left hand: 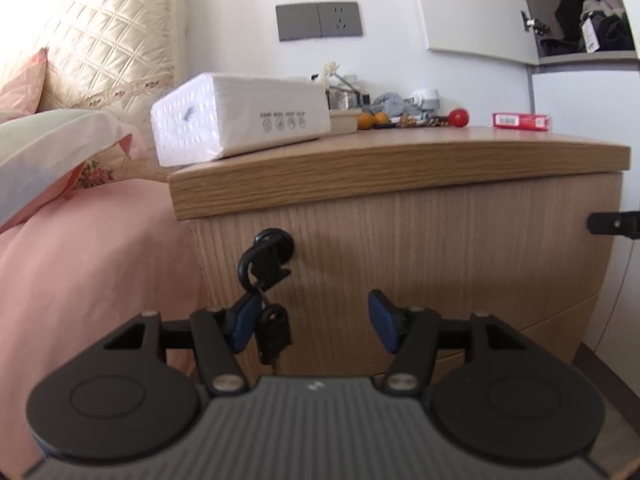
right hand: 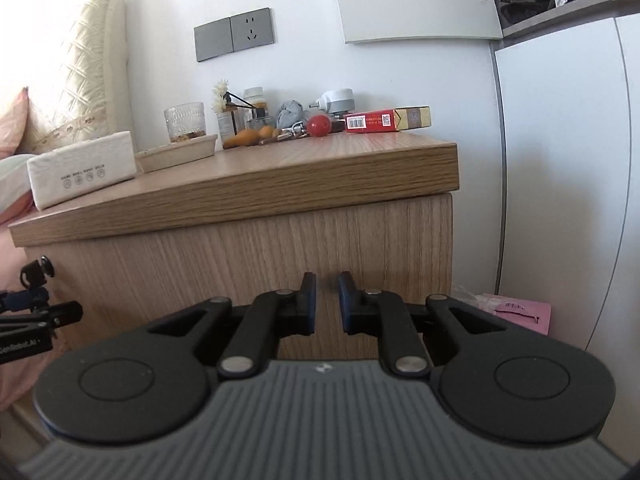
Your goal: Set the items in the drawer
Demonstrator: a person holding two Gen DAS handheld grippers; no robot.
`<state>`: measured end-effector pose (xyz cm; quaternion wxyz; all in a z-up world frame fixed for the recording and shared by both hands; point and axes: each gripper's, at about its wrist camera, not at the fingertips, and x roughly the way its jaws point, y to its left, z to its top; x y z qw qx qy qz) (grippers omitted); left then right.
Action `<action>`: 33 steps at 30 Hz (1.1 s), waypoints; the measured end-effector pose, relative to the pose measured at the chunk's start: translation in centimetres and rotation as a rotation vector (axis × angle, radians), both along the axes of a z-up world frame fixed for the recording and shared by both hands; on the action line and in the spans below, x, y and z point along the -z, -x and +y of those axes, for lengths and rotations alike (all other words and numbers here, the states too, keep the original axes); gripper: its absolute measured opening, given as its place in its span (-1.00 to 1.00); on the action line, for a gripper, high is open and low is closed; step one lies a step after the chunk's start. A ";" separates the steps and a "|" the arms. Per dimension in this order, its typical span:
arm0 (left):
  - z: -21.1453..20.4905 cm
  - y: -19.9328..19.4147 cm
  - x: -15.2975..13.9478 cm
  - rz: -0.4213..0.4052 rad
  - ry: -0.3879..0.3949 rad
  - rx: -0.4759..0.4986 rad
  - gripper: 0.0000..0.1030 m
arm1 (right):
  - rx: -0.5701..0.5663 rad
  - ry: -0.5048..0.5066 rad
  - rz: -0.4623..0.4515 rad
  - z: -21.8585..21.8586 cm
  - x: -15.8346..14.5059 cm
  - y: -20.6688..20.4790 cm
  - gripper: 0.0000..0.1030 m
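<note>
Left gripper [left hand: 316,322]: jaws wide apart, empty, level with the closed drawer front [left hand: 400,248] of the bedside cabinet; left blue pad [left hand: 244,320] just beside the hanging black key [left hand: 274,332], contact not discernible. Second key in the lock [left hand: 274,242] at the drawer's left end, joined to the hanging one by a ring.

Right gripper [right hand: 326,300]: jaws nearly together with a narrow gap between them, gripping nothing, facing the drawer front right of centre.

On the worktop [right hand: 320,160], none in the drawer: white tissue pack [left hand: 240,120] at the front left corner; shallow beige tray [right hand: 178,156] beside it; patterned glass [right hand: 185,122] behind the tray; small bottles and a dried flower [right hand: 220,90] toward the wall; orange fruits [right hand: 250,136]; keys [right hand: 294,132]; red ball [right hand: 319,125]; grey cloth bundle [right hand: 290,112]; red carton [right hand: 386,119] at the right rear.

Surroundings: pink bed [left hand: 80,260] left of the cabinet, quilted cream headboard [left hand: 112,32], grey wall socket [left hand: 320,20], white wardrobe [right hand: 560,160] to the right, pink package [right hand: 520,312] on the floor.
</note>
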<state>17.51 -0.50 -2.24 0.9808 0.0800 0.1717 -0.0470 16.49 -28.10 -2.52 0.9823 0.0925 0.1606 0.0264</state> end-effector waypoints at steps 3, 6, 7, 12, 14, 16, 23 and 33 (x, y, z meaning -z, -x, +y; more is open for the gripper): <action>-0.1 1.0 -0.3 -0.001 0.027 0.008 0.20 | 0.000 0.003 -0.004 0.0 -0.3 0.5 -0.70; -0.2 2.3 -0.7 -0.026 0.040 0.008 0.20 | -0.006 -0.011 0.003 0.1 -1.1 1.1 -0.70; -0.3 2.7 -0.9 -0.033 0.043 0.009 0.20 | -0.008 -0.008 -0.004 0.2 -1.4 1.5 -0.70; -0.1 4.5 -1.6 -0.041 0.075 0.007 0.20 | -0.016 -0.008 -0.022 0.8 -2.6 3.0 -0.68; -0.1 5.4 -1.9 -0.038 0.071 0.007 0.20 | -0.021 -0.015 -0.022 1.0 -2.9 3.5 -0.68; -0.2 6.4 -2.2 -0.050 0.078 0.014 0.20 | -0.022 -0.019 -0.024 1.0 -3.2 4.2 -0.68; -0.2 9.1 -3.3 -0.100 0.082 0.011 0.23 | -0.026 -0.033 -0.032 0.9 -4.0 6.7 -0.68; 0.9 12.7 -3.7 -0.132 0.112 -0.020 0.27 | -0.041 -0.044 -0.057 0.7 -5.0 10.4 -0.68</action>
